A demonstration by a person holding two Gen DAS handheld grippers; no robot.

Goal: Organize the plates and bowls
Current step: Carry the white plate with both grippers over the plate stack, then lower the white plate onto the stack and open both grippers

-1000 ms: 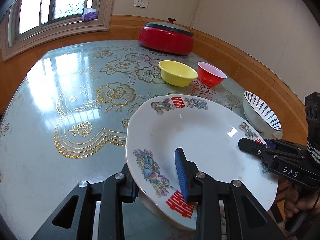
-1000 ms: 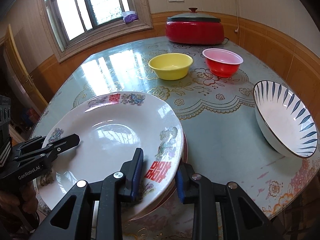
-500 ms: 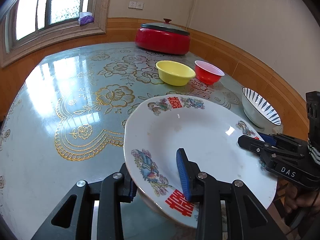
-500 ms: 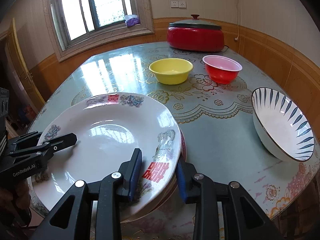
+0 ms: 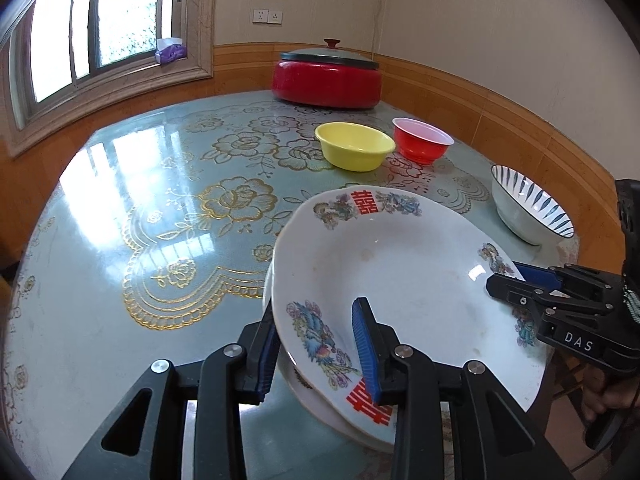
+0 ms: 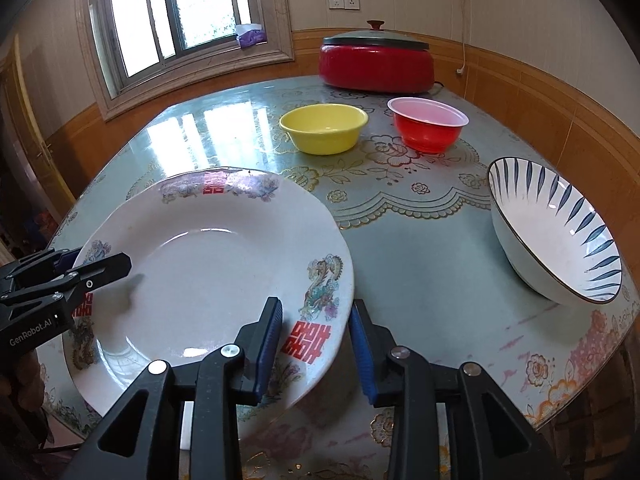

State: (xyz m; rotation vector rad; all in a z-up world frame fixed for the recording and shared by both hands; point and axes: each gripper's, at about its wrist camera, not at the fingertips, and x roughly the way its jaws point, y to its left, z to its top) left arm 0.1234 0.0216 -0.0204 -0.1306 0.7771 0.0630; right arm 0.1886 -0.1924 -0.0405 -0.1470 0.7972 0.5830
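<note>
The left tongs (image 5: 316,344) pinch the plate (image 5: 400,272) at its near left rim. One blue pad is under the outer edge and the other lies on the glazed inner slope. The right tongs (image 6: 314,336) take the opposite rim the same way, with one pad on the inside face and one against the outer edge by the red character. Both pairs look pressed onto the rim rather than spread free of it.

The plate hangs between the two grips at the near edge of the table (image 5: 160,200). It is tilted, and right below it lies a second plate (image 5: 320,408), of which only a white edge shows. I cannot tell whether the two touch.

It is a wide, deep china plate, so I judge it heavy for a rim pinch, quite stiff, and quick to chip or crack if knocked against the one below. The glaze shines and is probably slick under the pads. The sloping rim gives them a wedge and not flat faces, so it could slide out. Opposite rims, as taken here, look like the right hold, since they share the weight and stop it from swinging.

Farther off stand a yellow bowl (image 5: 354,146) and a red bowl (image 5: 422,140) side by side. A striped bowl (image 5: 528,208) sits at the right edge, and a red pot (image 5: 326,80) is at the far end.
</note>
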